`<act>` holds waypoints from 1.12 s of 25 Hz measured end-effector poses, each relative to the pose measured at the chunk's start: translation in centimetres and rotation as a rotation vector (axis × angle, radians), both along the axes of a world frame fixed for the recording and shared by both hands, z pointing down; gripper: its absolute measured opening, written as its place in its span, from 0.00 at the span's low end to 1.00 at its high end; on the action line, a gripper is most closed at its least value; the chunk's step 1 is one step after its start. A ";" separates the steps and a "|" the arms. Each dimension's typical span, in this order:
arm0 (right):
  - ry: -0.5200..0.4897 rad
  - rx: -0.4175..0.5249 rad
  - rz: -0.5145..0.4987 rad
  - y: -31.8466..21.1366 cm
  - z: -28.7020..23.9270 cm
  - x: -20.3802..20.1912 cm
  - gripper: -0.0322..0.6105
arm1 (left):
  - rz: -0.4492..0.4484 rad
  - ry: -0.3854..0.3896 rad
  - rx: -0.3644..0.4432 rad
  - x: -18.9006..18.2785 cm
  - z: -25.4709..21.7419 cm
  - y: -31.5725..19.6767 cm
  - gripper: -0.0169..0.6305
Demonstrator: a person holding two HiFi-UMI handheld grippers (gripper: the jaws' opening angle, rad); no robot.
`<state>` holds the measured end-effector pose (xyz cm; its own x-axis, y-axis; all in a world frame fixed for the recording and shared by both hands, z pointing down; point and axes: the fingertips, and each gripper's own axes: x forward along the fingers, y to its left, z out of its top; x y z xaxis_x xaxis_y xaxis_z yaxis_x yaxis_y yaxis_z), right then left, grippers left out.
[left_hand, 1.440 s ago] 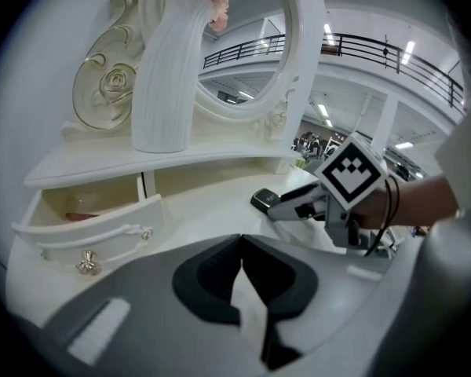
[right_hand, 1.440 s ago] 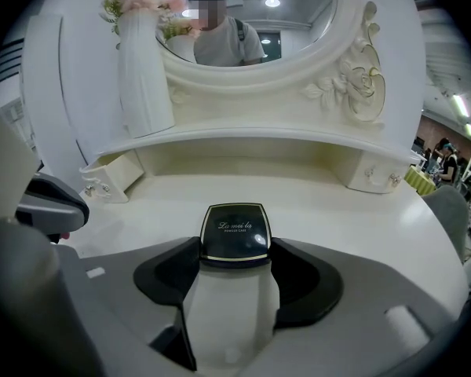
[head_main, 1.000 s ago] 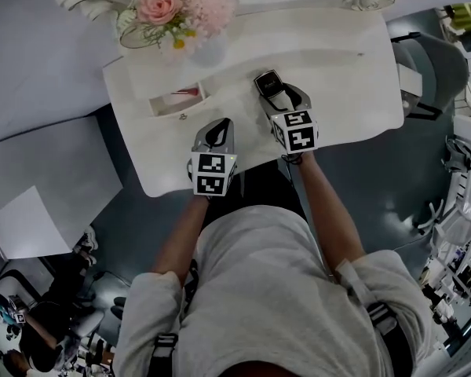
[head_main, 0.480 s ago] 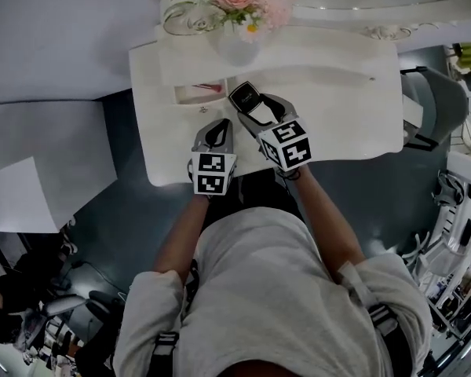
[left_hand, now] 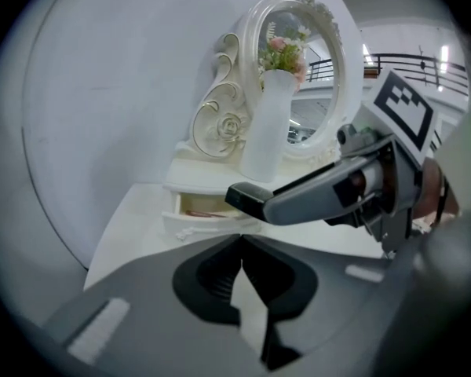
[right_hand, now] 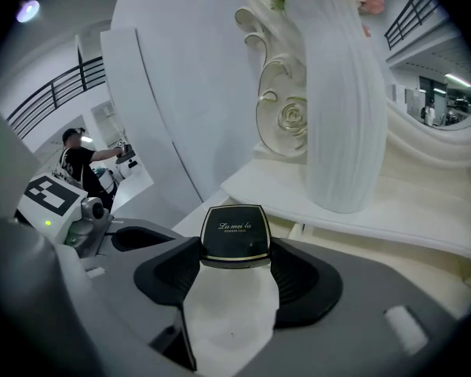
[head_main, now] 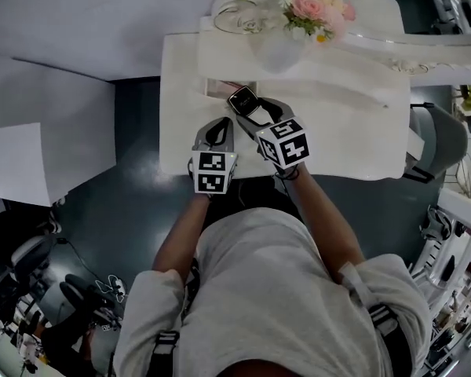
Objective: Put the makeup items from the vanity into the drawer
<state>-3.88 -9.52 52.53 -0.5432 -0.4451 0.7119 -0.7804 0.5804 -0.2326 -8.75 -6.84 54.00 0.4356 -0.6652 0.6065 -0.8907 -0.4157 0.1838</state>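
A black powder compact (right_hand: 235, 232) with a gold rim sits between the pads of my right gripper (right_hand: 235, 251), which is shut on it. In the head view the compact (head_main: 242, 99) hovers at the front edge of the small open drawer (head_main: 224, 87) on the white vanity (head_main: 353, 132). A reddish item lies inside the drawer (left_hand: 210, 207). My left gripper (left_hand: 240, 243) is shut with nothing in it. It hangs over the vanity's front edge (head_main: 218, 126), just left of the right gripper (head_main: 247, 107).
A tall white ribbed vase (right_hand: 344, 108) of pink flowers (head_main: 314, 6) stands on the raised shelf above the drawer. An oval ornate mirror (left_hand: 318, 69) rises behind it. A white wall panel (head_main: 78, 30) lies to the left, and a grey chair (head_main: 439, 136) to the right.
My right gripper has carried the compact leftward along the vanity until it is right at the open drawer. The left gripper has kept its place.
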 end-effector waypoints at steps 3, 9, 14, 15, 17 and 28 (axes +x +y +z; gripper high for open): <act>0.014 -0.016 -0.016 0.1 0.3 -1.1 0.50 | -0.020 0.005 0.002 -1.2 -0.1 -0.2 0.03; 0.000 -0.079 -0.005 -0.2 0.7 -2.3 0.50 | -0.019 0.012 0.006 -2.4 -0.3 -1.2 0.03; -0.042 -0.183 0.053 -0.5 1.6 -2.4 0.50 | 0.002 0.029 0.001 -2.5 0.1 -1.7 0.03; -0.043 -0.195 0.062 -0.7 1.7 -2.5 0.50 | 0.007 0.029 0.001 -2.4 0.2 -1.9 0.03; -0.034 -0.207 0.072 -1.0 1.9 -2.5 0.50 | 0.018 0.028 0.003 -2.5 0.3 -2.1 0.03; 0.047 -0.258 0.067 -2.0 2.3 -3.3 0.50 | 0.018 0.037 0.006 -3.9 0.0 -3.3 0.03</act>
<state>-7.23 -11.56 54.86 -0.4824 -0.2800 0.8300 -0.8287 0.4530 -0.3288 -12.61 -10.12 54.03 0.4695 -0.6607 0.5857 -0.8758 -0.4328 0.2139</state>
